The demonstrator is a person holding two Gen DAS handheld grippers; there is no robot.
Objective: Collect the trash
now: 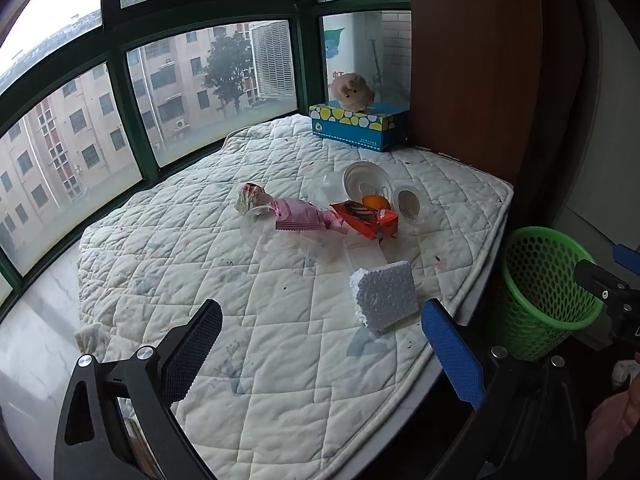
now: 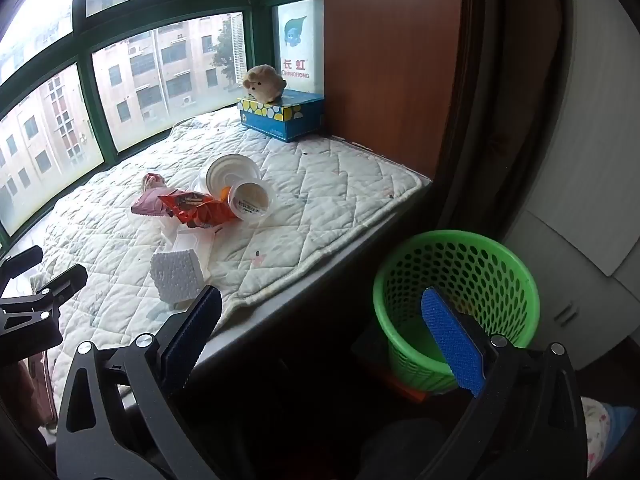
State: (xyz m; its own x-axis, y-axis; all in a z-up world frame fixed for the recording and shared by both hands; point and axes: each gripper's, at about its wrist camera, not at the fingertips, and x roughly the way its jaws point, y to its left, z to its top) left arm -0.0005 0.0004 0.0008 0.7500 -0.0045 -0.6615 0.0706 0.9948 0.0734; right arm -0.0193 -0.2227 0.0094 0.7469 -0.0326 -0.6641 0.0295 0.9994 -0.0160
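- Holding nothing, my left gripper (image 1: pixel 322 344) and right gripper (image 2: pixel 322 334) both stand fully spread.
- Just ahead of my left jaws: foam block (image 1: pixel 383 295) on the quilted pad (image 1: pixel 248 360).
- Farther ahead: wrappers (image 1: pixel 308 218) and cups (image 1: pixel 366 182).
- Beneath my right jaws: green basket (image 2: pixel 456 276).

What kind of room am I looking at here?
Most likely a bedroom or living room in a flat, at a bay window seat. A quilted pad covers the ledge under the green-framed windows, apartment blocks stand outside, and a tissue box with a plush toy sits in the corner.
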